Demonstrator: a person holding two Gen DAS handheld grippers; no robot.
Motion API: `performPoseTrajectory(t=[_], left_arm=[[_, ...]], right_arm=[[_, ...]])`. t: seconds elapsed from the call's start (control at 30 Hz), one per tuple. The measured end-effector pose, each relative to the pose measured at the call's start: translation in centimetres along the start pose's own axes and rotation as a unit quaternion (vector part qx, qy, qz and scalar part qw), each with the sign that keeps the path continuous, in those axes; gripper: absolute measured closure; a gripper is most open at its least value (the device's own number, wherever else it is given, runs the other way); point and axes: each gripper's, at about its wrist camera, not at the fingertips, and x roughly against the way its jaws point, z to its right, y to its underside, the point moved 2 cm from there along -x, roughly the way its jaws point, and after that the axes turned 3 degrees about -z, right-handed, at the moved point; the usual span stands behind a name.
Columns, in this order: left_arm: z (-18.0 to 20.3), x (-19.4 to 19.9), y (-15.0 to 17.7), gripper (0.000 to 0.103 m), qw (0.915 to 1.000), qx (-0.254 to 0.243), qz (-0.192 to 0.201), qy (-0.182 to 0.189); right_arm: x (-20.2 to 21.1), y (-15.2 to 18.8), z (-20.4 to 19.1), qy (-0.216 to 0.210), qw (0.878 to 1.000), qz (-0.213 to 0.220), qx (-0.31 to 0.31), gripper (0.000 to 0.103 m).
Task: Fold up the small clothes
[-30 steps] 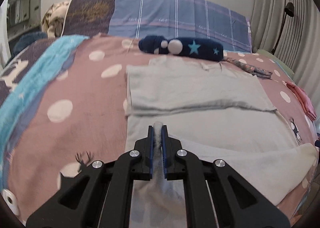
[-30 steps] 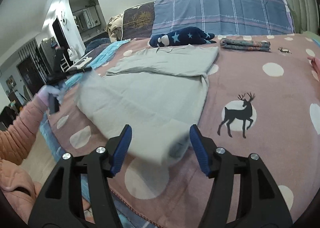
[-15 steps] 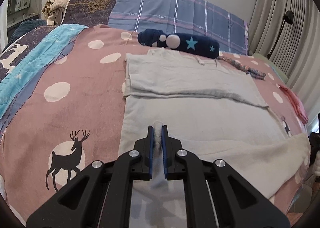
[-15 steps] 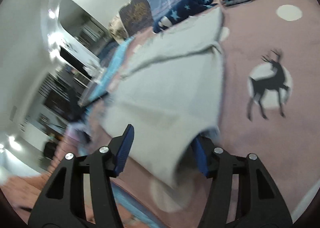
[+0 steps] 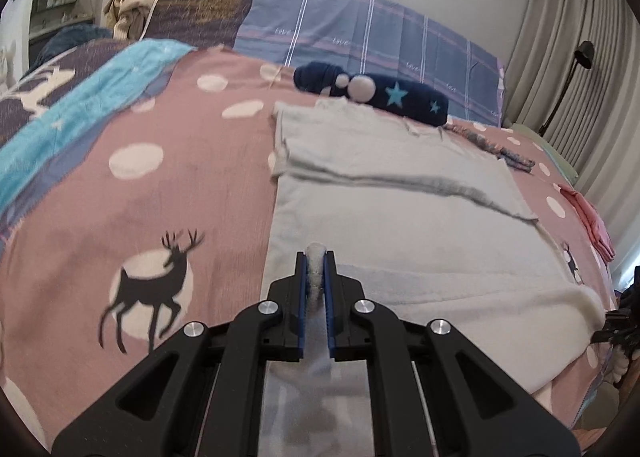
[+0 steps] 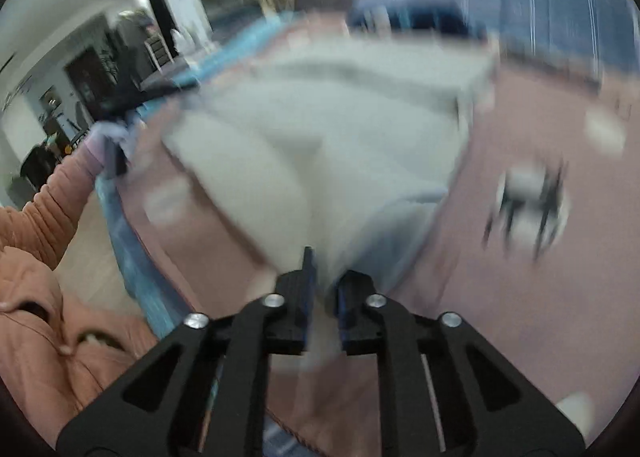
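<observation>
Pinching grey garment (image 5: pixel 400 225) — left gripper (image 5: pixel 315 257) | right gripper (image 6: pixel 320 269), blurred, seemingly closing on it

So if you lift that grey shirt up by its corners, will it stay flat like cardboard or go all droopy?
Probably droopy. The grey shirt already bunches into a soft wad between the left gripper pads, and its folded top part lies limp on the bedspread. It likely feels light too: thin cloth. The right gripper, whose jaws have just been closing, pinches another corner.
</observation>
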Motion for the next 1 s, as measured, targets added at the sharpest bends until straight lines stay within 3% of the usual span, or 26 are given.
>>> performPoseTrajectory(t=[0.07, 0.1, 0.13, 0.23, 0.3, 0.37, 0.43, 0.47, 0.53, 0.7, 0.83, 1.0], left_arm=[[-0.1, -0.3, 0.2, 0.096, 1.0000, 0.002, -0.005, 0.001], [-0.1, -0.4, 0.1, 0.096, 1.0000, 0.003, -0.005, 0.002], [0.0, -0.3, 0.1, 0.096, 1.0000, 0.002, -0.004, 0.003], [0.1, -0.2, 0.0, 0.095, 1.0000, 0.000, -0.002, 0.006], [0.1, -0.3, 0.0, 0.095, 1.0000, 0.000, -0.005, 0.006], [0.0, -0.5, 0.1, 0.095, 1.0000, 0.000, -0.007, 0.005], [-0.2, -0.4, 0.1, 0.096, 1.0000, 0.002, -0.007, 0.005], [-0.1, -0.2, 0.0, 0.096, 1.0000, 0.003, -0.002, 0.007], [-0.1, 0.6, -0.5, 0.096, 0.9999, 0.003, 0.012, 0.006], [1.1, 3.4, -3.2, 0.096, 0.9979, -0.018, 0.062, -0.002], [1.9, 5.4, -6.5, 0.096, 0.9942, -0.027, 0.104, -0.004], [2.8, 5.5, -10.8, 0.096, 0.9898, -0.045, 0.134, -0.014]], right_arm=[[0.2, -0.2, 0.9, -0.044, 0.998, 0.018, -0.038, 0.066], [0.5, -0.9, 1.6, -0.062, 0.995, 0.034, -0.070, 0.050], [0.9, -1.1, 2.0, -0.066, 0.993, 0.043, -0.086, 0.042], [0.9, -2.8, 4.2, -0.101, 0.980, 0.054, -0.162, 0.042], [0.4, -3.6, 6.1, -0.138, 0.964, 0.058, -0.222, 0.045], [-0.2, -4.3, 7.1, -0.150, 0.954, 0.056, -0.253, 0.066], [-0.9, -4.6, 7.1, -0.126, 0.957, 0.045, -0.257, 0.092], [-1.1, -4.8, 7.0, -0.106, 0.961, 0.042, -0.251, 0.095], [-0.7, -5.0, 6.3, -0.078, 0.969, 0.052, -0.230, 0.099], [2.9, -7.5, 2.4, 0.019, 0.988, 0.119, -0.096, 0.099], [5.3, -10.1, 0.9, 0.075, 0.983, 0.163, -0.030, 0.099], [5.2, -15.0, 1.6, 0.121, 0.975, 0.188, -0.005, 0.099]])
